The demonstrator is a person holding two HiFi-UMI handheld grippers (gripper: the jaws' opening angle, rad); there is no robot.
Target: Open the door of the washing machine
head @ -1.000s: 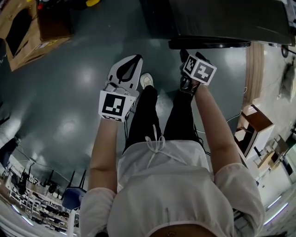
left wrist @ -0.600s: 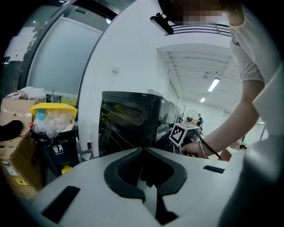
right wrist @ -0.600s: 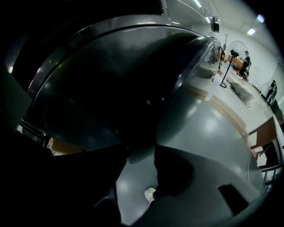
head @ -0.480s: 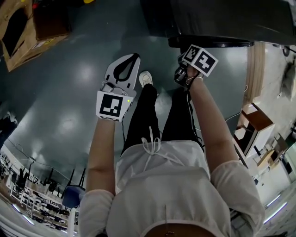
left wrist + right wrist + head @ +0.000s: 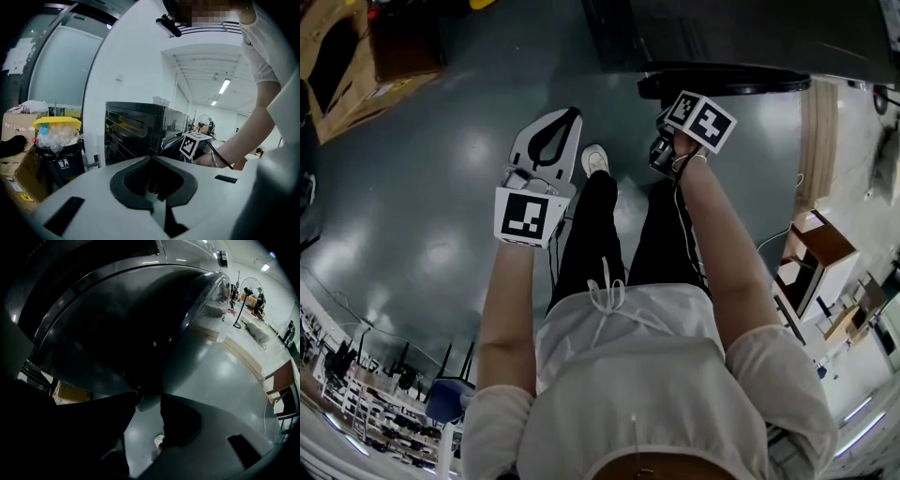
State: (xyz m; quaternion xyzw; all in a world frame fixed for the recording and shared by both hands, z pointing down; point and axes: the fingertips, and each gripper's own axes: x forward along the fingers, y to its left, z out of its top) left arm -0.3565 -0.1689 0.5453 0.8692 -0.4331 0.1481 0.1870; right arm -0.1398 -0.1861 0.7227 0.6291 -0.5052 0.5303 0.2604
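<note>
Where the washing machine door [image 5: 131, 319] lies: rim at the right gripper [image 5: 149, 405] tips, seemingly nipped between its jaws.
Idle side: left gripper [image 5: 153, 161] closed, empty, farther off.

Head view: washing machine [image 5: 750, 33] runs along the top edge, with its door [image 5: 722, 82] jutting out below it, top centre-right. My right gripper [image 5: 149, 401] sits directly under the door, door edge between my jaw tips. My left gripper [image 5: 565, 120] is left of it, well apart from the machine. Cardboard box [image 5: 342, 66] upper left, cabinet [image 5: 811, 246] at right edge.
</note>
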